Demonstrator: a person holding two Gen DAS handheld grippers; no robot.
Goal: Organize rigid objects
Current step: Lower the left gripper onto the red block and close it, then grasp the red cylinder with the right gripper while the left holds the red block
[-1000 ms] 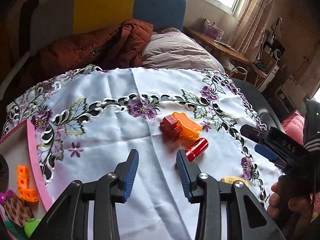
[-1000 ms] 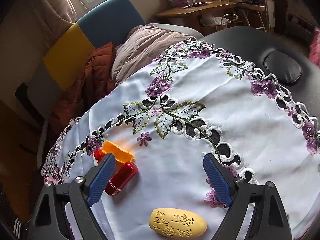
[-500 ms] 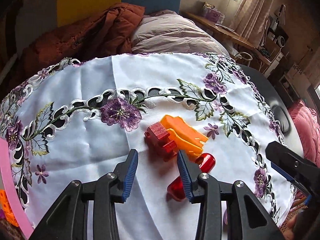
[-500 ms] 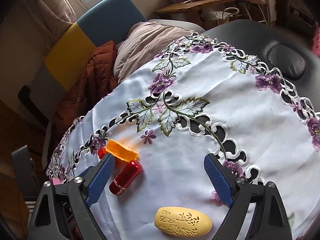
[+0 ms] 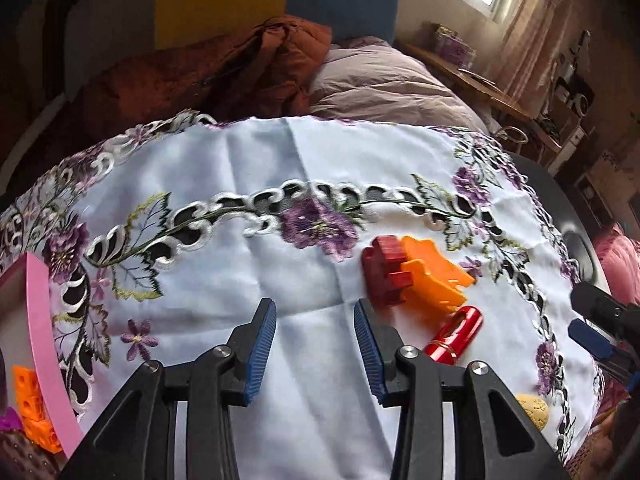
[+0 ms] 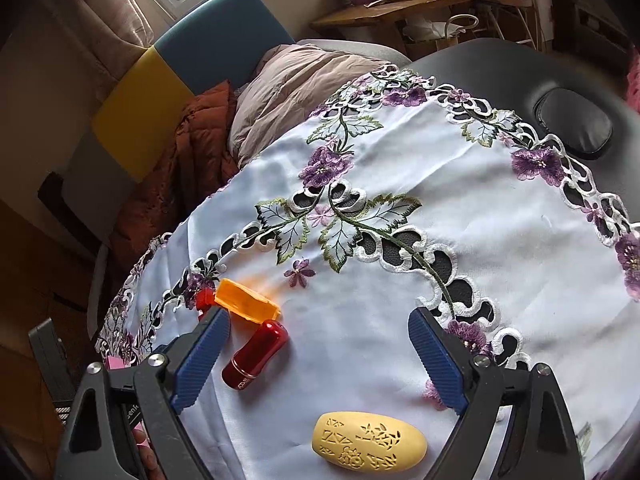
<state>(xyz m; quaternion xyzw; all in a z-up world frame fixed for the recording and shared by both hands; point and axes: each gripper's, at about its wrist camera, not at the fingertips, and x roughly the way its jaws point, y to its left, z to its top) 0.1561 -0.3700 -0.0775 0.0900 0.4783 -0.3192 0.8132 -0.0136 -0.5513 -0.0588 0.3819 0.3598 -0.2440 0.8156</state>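
My left tongs (image 5: pixel 315 334) tilt steeply down over the cloth (image 5: pixel 240 280), jaws partly spread, pinching nothing. Right of centre lie a notched red block (image 5: pixel 386 274), a ridged orange piece (image 5: pixel 434 280) touching it, and a glossy red cylinder (image 5: pixel 454 334). My right tongs (image 6: pixel 320 354) gape wide and empty above a carved yellow oval (image 6: pixel 370 446), lower centre.

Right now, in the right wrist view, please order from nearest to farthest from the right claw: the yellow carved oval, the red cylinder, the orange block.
1. Yellow carved oval: closest, low between the open fingers of the right claw.
2. Red cylinder: beside the left finger, lying on the cloth.
3. Orange block: farthest, just beyond the cylinder's far end.
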